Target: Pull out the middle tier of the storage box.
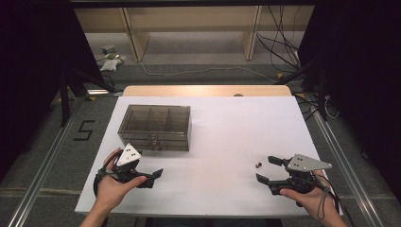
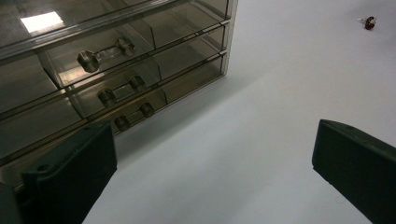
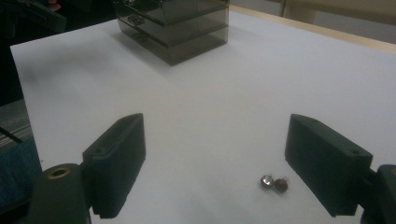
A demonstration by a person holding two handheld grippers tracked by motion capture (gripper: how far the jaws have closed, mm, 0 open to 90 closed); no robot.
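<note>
A smoky see-through drawer box (image 1: 153, 125) stands on the white table top (image 1: 227, 123), left of centre. In the left gripper view the drawer box (image 2: 116, 70) shows three shut drawers with bar handles. A small dark, shiny object (image 1: 258, 165) lies near the front right. It looks like two tiny round pieces (image 3: 274, 183) in the right gripper view. My left gripper (image 1: 153, 176) rests at the front left, just in front of the box, pointing right. Its jaws are open (image 2: 212, 140) and hold nothing. My right gripper (image 1: 267, 169) is open (image 3: 217, 123) with the small object just off its jaws, nearer one fingertip (image 3: 322, 158).
The small object (image 2: 369, 22) also appears far off in the left gripper view. A wooden strip (image 1: 208, 90) borders the table's far edge. Metal rails (image 1: 47, 156) run along both sides, and cables (image 1: 279, 42) lie on the floor beyond.
</note>
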